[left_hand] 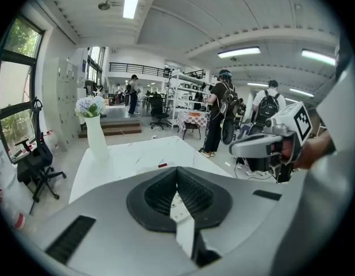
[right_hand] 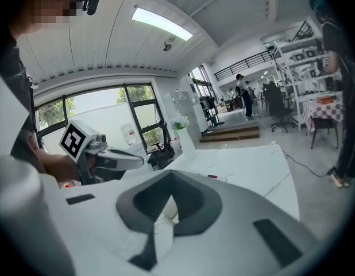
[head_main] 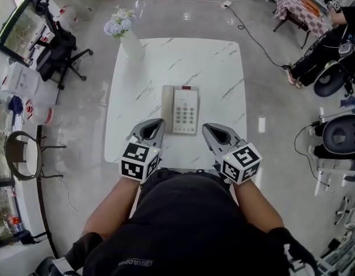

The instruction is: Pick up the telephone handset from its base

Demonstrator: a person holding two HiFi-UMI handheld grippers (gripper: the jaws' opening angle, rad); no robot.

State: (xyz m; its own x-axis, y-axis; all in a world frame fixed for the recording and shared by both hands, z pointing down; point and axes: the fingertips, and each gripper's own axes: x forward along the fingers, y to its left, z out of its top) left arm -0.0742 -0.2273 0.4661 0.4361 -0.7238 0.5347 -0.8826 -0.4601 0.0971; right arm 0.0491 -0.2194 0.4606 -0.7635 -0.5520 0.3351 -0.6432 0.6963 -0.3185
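Note:
A cream telephone (head_main: 181, 109) lies in the middle of the white marble table (head_main: 217, 68). Its handset (head_main: 168, 109) rests on the left side of the base, beside the keypad. My left gripper (head_main: 161, 121) is shut and empty; its tips hover just off the phone's near left corner. My right gripper (head_main: 206, 127) looks shut and empty, a little right of the phone's near right corner. In the left gripper view the left gripper's pads (left_hand: 177, 169) meet, with a sliver of keypad (left_hand: 178, 204) below them. The right gripper's pads (right_hand: 170, 175) also meet in the right gripper view.
A white vase of pale blue flowers (head_main: 128, 36) stands at the table's far left corner. A black office chair (head_main: 60, 53) and a round-backed chair (head_main: 22, 154) stand left of the table. A seated person (head_main: 321, 50) and cables are at the upper right. People (left_hand: 217, 117) stand beyond the table.

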